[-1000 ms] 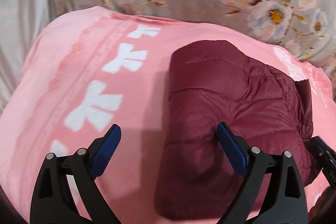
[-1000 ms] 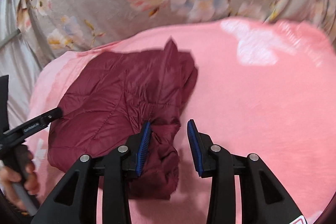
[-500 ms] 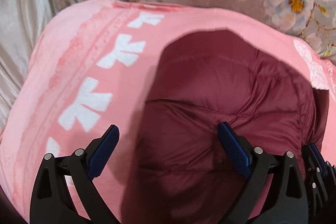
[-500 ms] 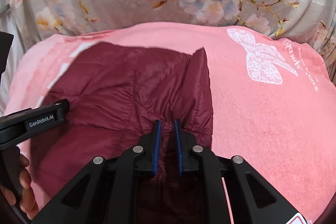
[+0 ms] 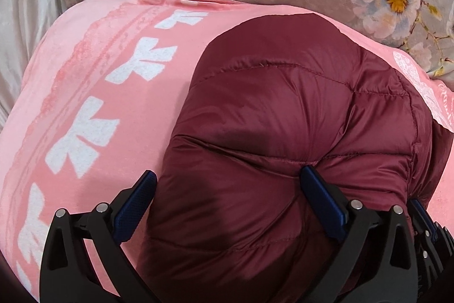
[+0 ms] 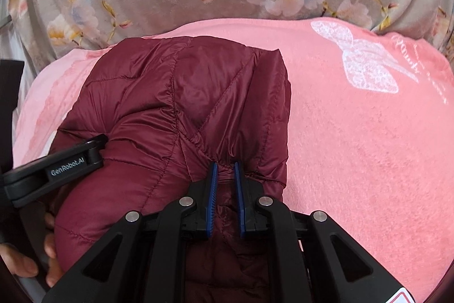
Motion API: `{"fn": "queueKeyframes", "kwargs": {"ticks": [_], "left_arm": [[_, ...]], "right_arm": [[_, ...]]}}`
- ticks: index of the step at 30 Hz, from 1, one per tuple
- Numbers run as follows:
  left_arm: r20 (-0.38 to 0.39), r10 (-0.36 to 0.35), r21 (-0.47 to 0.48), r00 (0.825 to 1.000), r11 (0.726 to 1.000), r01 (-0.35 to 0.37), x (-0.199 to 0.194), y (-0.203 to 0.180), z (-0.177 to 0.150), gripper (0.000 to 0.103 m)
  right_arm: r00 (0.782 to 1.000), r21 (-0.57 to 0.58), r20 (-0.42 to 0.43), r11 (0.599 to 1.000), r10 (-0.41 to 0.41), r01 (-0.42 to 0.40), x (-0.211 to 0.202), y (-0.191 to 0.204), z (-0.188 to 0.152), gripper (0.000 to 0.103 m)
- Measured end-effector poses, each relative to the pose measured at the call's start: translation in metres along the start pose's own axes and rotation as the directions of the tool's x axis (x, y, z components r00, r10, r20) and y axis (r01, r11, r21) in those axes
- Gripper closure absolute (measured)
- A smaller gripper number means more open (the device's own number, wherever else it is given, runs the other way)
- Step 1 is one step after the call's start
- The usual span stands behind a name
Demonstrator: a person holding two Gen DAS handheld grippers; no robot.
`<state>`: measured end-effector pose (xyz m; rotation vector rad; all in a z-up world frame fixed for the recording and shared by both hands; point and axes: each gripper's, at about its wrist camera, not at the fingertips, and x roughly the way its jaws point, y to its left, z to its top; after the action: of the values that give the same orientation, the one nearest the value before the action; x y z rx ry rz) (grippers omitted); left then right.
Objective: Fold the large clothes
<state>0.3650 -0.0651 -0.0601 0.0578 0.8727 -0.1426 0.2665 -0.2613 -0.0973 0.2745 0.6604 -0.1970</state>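
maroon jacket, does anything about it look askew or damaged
No damage shows. The maroon puffer jacket lies on the pink blanket as a puffy, uneven bundle. Its near-right edge is bunched into a pucker where the right hand-held gripper pinches it. The left hand-held gripper stands wide open over it.

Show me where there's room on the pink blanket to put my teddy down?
There is bare pink blanket right of the maroon jacket, below the white butterfly print. A narrower strip runs left of the jacket, along the white bow prints. The middle is crowded: jacket, open left tongs, and right tongs pinching it.
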Motion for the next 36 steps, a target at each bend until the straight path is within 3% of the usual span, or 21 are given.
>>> {"fn": "queueKeyframes", "kwargs": {"ticks": [16, 20, 23, 25, 27, 30, 36], "left_arm": [[0.065, 0.023, 0.024, 0.998, 0.999, -0.024, 0.0, -0.005, -0.006, 0.005], [0.122, -0.026, -0.003, 0.992, 1.0, 0.027, -0.012, 0.004, -0.011, 0.005], [0.176, -0.039, -0.029, 0.984, 0.999, 0.045, -0.035, 0.016, -0.026, 0.005], [0.187, -0.07, -0.029, 0.98, 0.997, 0.077, -0.054, 0.024, -0.046, 0.005], [0.2, -0.108, -0.03, 0.974, 0.993, 0.116, -0.072, 0.032, -0.067, 0.005], [0.189, -0.141, -0.044, 0.972, 0.987, 0.152, -0.094, 0.044, -0.095, 0.005], [0.152, -0.099, -0.016, 0.983, 0.995, 0.103, -0.124, 0.049, -0.134, 0.005]], "right_arm": [[1.0, 0.01, 0.006, 1.0, 0.016, -0.016, 0.002, -0.001, -0.002, 0.092], [0.997, 0.046, 0.041, 0.997, 0.059, -0.061, -0.005, -0.008, -0.003, 0.092], [0.996, 0.045, 0.089, 0.998, 0.029, -0.033, -0.028, -0.01, -0.016, 0.082], [0.988, 0.006, 0.153, 1.0, -0.014, 0.014, -0.06, -0.004, -0.038, 0.056], [0.982, -0.01, 0.19, 1.0, -0.013, 0.015, -0.083, -0.005, -0.055, 0.043], [0.988, 0.003, 0.156, 1.0, -0.006, 0.006, -0.109, -0.011, -0.088, 0.039], [0.997, 0.032, 0.071, 0.999, -0.023, 0.021, -0.132, -0.019, -0.129, 0.036]]}}
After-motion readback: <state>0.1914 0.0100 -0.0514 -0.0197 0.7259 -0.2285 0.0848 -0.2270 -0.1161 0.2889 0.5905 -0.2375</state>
